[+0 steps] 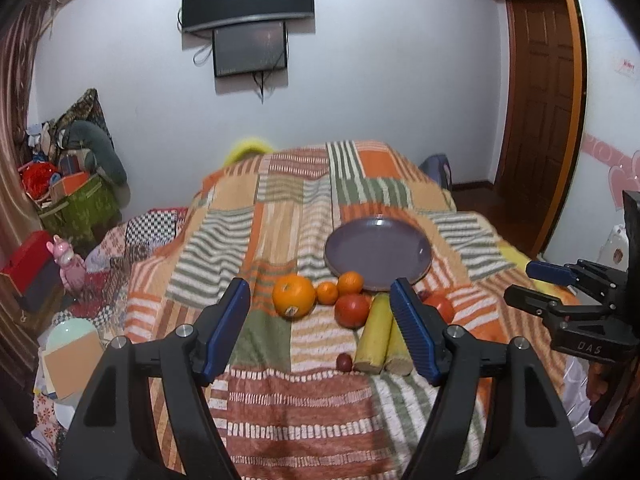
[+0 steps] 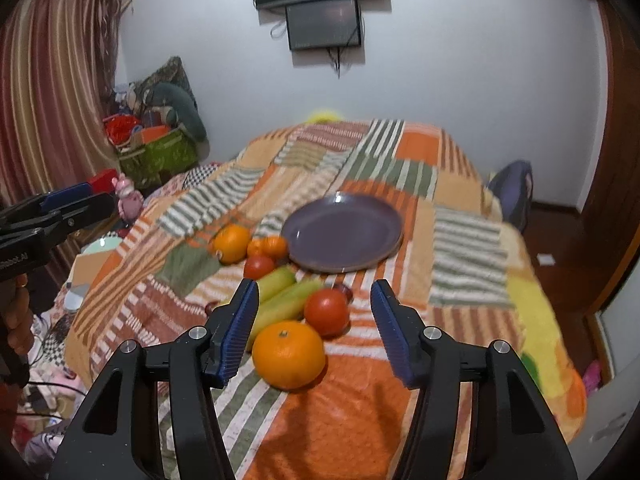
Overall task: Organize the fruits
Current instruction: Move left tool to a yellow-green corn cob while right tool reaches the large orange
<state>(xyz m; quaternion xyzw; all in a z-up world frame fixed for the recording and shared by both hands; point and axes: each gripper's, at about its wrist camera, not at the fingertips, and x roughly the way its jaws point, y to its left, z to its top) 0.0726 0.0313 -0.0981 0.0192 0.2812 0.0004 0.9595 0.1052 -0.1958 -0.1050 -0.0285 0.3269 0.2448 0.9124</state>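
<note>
On the bed's patchwork blanket point(image 1: 280, 208), left claw point(image 1: 320, 328) hangs spread and empty; fruits point(image 1: 344, 312) cluster at the purple plate's point(image 1: 378, 254) seven o'clock, plate bare; right claw point(image 2: 314, 334) spread, empty, above an orange point(image 2: 289, 354).

Right tomato point(image 1: 440, 305) half hidden behind left gripper fingers point(image 1: 412, 336); far blanket point(image 2: 360, 148) blurred.

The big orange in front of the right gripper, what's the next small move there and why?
Probably ease the right gripper down and forward until its open jaws straddle the big orange, then close. The orange lies on the blanket just ahead of the fingertips, nothing is held, and the purple plate beyond the fruit is empty.
</note>
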